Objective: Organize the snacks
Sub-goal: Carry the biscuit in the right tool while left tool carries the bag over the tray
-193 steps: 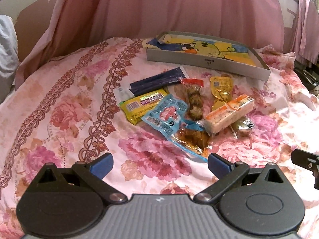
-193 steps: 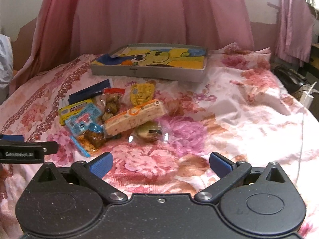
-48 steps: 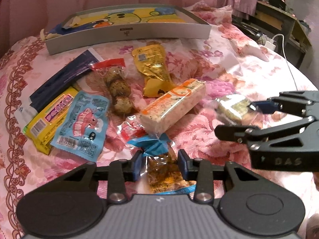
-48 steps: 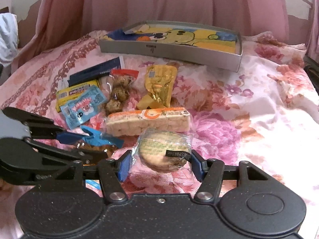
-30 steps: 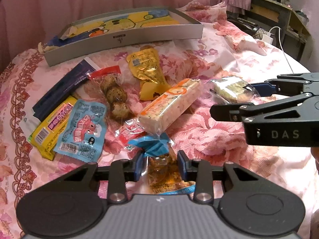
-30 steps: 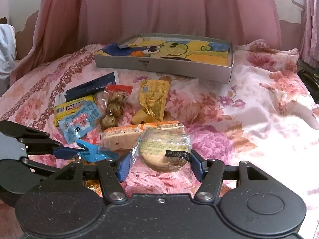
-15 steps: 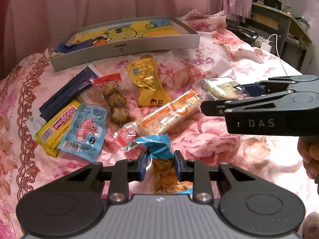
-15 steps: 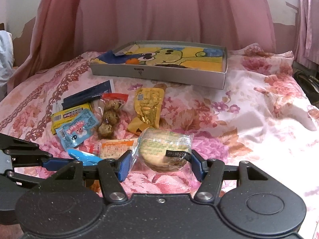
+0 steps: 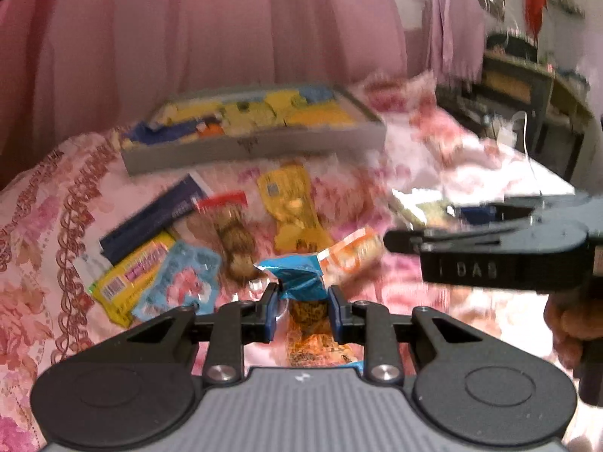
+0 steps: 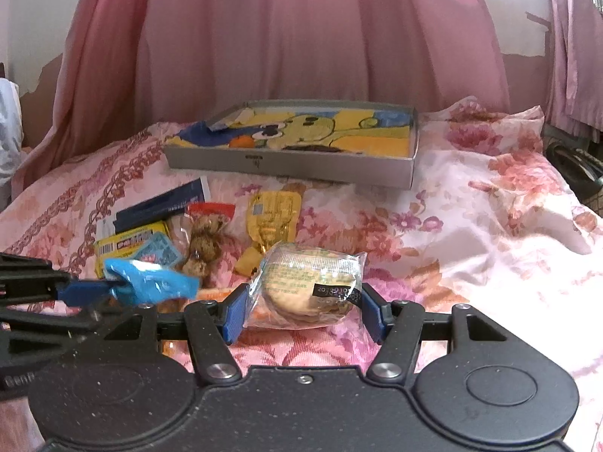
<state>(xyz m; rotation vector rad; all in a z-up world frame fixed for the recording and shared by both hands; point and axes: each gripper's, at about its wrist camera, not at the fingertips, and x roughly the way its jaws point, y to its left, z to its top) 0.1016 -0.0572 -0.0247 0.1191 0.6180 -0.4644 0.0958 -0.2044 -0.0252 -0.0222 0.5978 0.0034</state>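
Note:
My left gripper is shut on a blue-topped packet of brown snack, lifted off the bedspread. My right gripper is shut on a clear-wrapped round biscuit pack, also raised. The right gripper shows at the right of the left wrist view, the left gripper at the left of the right wrist view. A grey box with a yellow cartoon lining lies open at the back. Loose on the bed are a yellow pouch, a red-topped bag of brown balls and an orange-white bar.
A navy packet, a yellow packet and a light blue packet lie at the left of the pile. Pink curtains hang behind the bed. A dark desk with cables stands off the bed's right side.
Both grippers have risen with their snacks and tilted up toward the grey box. The left wrist view is now blurred by motion.

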